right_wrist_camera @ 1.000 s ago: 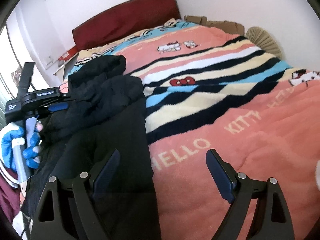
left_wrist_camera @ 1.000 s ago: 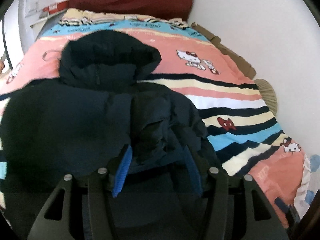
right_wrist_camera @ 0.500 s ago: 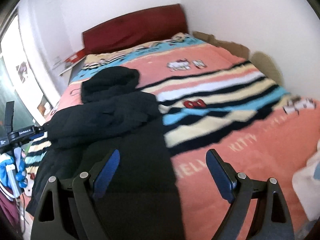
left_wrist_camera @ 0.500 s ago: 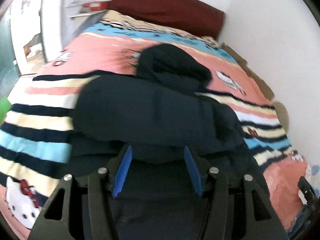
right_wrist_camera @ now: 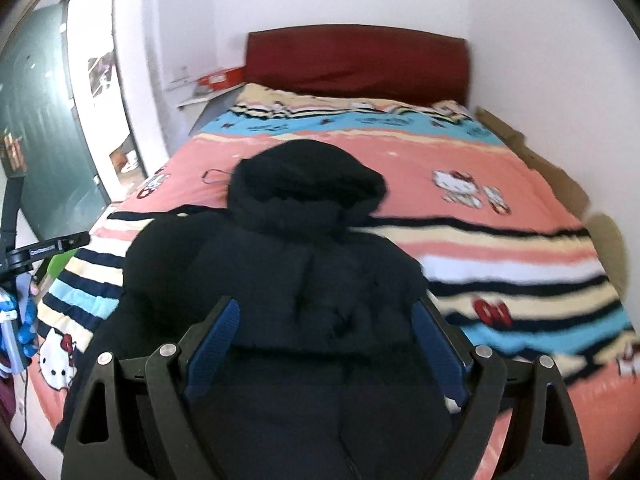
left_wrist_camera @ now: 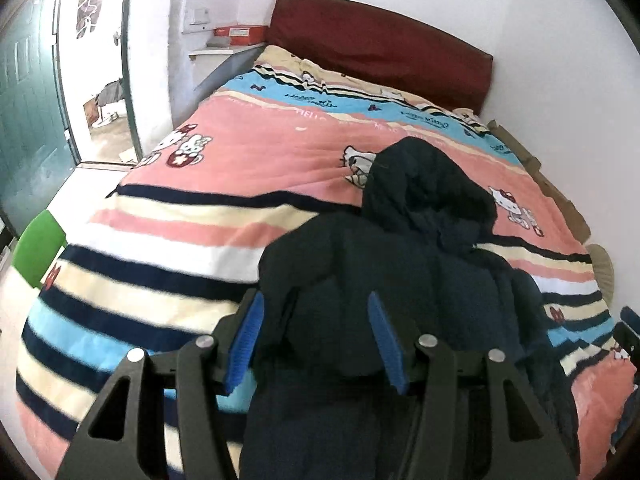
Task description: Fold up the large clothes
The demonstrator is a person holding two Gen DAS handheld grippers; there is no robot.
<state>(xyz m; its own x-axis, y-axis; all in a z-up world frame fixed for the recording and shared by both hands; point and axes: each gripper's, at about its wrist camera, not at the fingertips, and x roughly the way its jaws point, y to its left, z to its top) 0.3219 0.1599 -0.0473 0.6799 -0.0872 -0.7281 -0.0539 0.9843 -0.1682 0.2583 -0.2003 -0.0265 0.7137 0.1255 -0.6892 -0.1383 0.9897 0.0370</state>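
The bed point(right_wrist_camera: 500, 240) fills both views, covered by a striped cartoon-print blanket point(left_wrist_camera: 240, 160) in pink, cream, blue and navy, with a dark red headboard point(right_wrist_camera: 356, 60) against the far wall. On the blanket lies the task's thing, a dark puffer jacket point(right_wrist_camera: 280, 272), its body towards the near edge of the bed and its hood point(right_wrist_camera: 304, 184) towards the headboard; both sleeves appear folded in over the front, though the dark fabric makes the layers hard to separate. By its quilted look it should be bulky but light, soft, springy and rather slippery, so folds will tend to puff open unless pressed flat. A thin pinch would likely slide off; better to take a deep bite of hem or shoulder seam, where the fabric is doubled. The right gripper point(right_wrist_camera: 326, 340) hangs above the jacket's middle with its jaws spread wide and nothing between them. The left gripper point(left_wrist_camera: 316, 340) is over the jacket's left side, jaws partly apart, with dark cloth bulging between the blue pads point(left_wrist_camera: 244, 340); whether they actually pinch it or merely straddle it cannot be told. The likely next fold brings the hem up towards the hood.
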